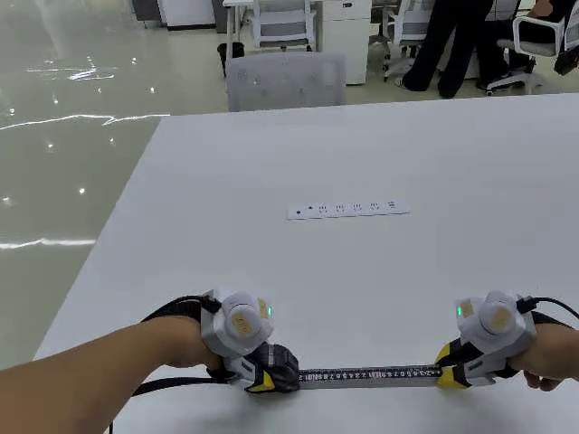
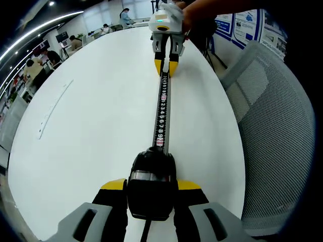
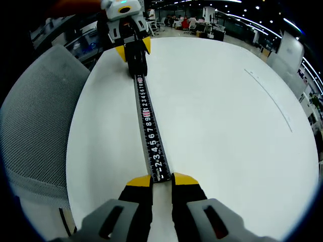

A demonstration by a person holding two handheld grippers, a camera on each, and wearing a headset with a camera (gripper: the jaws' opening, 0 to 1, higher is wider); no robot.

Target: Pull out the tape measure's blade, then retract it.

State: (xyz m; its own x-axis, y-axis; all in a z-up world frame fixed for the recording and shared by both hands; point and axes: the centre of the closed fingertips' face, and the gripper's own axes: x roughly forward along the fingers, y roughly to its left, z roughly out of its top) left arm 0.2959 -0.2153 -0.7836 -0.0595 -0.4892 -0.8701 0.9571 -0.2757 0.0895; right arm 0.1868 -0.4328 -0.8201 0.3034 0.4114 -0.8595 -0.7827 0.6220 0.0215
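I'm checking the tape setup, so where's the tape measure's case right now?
In the head view the case sits low on the left near the table's front edge, held by the left gripper, its blade running right to the right gripper.

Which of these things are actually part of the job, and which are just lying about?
In the job:
- tape measure, clamped in the left gripper
- its blade, pulled out, tip held by the right gripper

Lying about:
- white power strip on the table
- grey chair beyond it
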